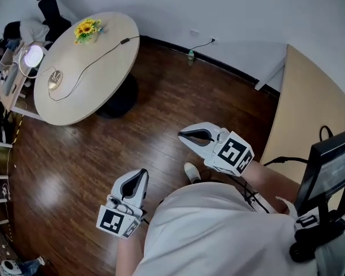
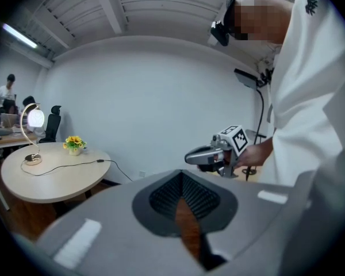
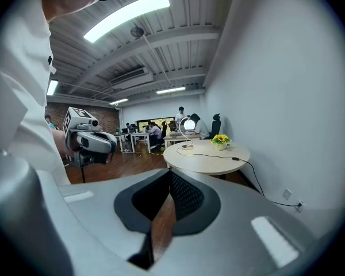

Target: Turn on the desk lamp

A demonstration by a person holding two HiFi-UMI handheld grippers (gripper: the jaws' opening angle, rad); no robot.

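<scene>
The desk lamp (image 1: pixel 33 56) stands at the far left edge of a round beige table (image 1: pixel 98 79), its round head glowing and its gold base (image 1: pixel 54 79) beside it. A black cable (image 1: pixel 95 59) runs from it across the tabletop. The lamp (image 2: pixel 34 118) is small and far off in the left gripper view, as is the same lamp (image 3: pixel 190 125) in the right gripper view. My left gripper (image 1: pixel 142 173) and right gripper (image 1: pixel 183 134) hang over the wooden floor, well short of the table. Both are shut with nothing in them.
A pot of yellow flowers (image 1: pixel 87 30) sits on the round table. A black chair (image 1: pixel 49 7) and cluttered desks (image 1: pixel 8 76) stand beyond the lamp. A beige tabletop (image 1: pixel 310 114) and a monitor (image 1: pixel 333 165) are at right. Dark wooden floor (image 1: pixel 161 102) lies between.
</scene>
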